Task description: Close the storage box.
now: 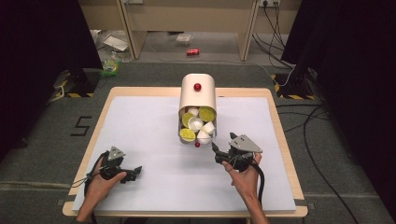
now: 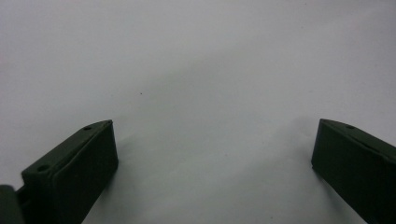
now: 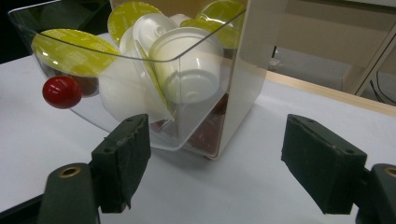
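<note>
A cream dispenser box (image 1: 198, 99) lies in the middle of the table with a red knob (image 1: 197, 87) on top. Its clear drawer (image 1: 182, 126) is pulled out toward me and holds several white and yellow-lidded capsules (image 1: 195, 123); a small red knob (image 1: 197, 144) sits on its front. My right gripper (image 1: 223, 141) stands open just right of the drawer front, touching nothing. In the right gripper view the drawer (image 3: 84, 116), its red knob (image 3: 62, 92), the capsules (image 3: 191, 70) and the box (image 3: 247, 70) lie beyond my open right gripper (image 3: 215, 140). My left gripper (image 1: 133, 173) rests open at the near left over bare white mat (image 2: 196, 70).
A white mat (image 1: 154, 135) covers the wooden table (image 1: 280, 121). Behind the table are wooden furniture legs, a red can (image 1: 193, 52) on the floor and loose cables (image 1: 308, 126) at the right. Black curtains hang on both sides.
</note>
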`<state>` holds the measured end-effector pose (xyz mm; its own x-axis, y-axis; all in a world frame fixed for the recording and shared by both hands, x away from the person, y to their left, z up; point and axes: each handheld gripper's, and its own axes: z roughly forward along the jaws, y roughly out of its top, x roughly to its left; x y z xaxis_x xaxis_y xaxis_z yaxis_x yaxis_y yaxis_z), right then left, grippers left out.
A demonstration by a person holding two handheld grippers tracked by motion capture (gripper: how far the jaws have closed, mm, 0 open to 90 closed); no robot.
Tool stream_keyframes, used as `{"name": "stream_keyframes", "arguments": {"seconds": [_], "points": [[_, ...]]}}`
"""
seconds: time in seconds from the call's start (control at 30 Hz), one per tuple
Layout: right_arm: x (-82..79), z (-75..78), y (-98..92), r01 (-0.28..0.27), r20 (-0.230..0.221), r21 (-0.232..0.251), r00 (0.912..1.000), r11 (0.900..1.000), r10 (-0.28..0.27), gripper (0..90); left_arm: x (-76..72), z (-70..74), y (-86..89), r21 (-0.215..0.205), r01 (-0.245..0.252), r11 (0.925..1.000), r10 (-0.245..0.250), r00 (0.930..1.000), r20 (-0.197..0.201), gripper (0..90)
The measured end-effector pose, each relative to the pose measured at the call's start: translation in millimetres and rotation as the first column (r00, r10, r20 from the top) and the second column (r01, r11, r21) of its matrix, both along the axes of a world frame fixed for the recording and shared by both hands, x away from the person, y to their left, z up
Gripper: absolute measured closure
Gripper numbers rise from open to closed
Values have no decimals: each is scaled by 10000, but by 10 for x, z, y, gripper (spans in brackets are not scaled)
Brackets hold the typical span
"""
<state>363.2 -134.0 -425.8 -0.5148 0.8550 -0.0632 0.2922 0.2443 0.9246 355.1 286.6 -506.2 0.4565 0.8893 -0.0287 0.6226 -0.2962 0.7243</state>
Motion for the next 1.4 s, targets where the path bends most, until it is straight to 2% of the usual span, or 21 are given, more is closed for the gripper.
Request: {"name": "stream_keyframes", "arguments": {"seconds": [1.4], "points": [[216, 26, 50, 354, -221, 243, 9991, 9991, -349, 209, 0, 0, -1, -3, -6, 10000, 6, 10000, 1, 0]]}}
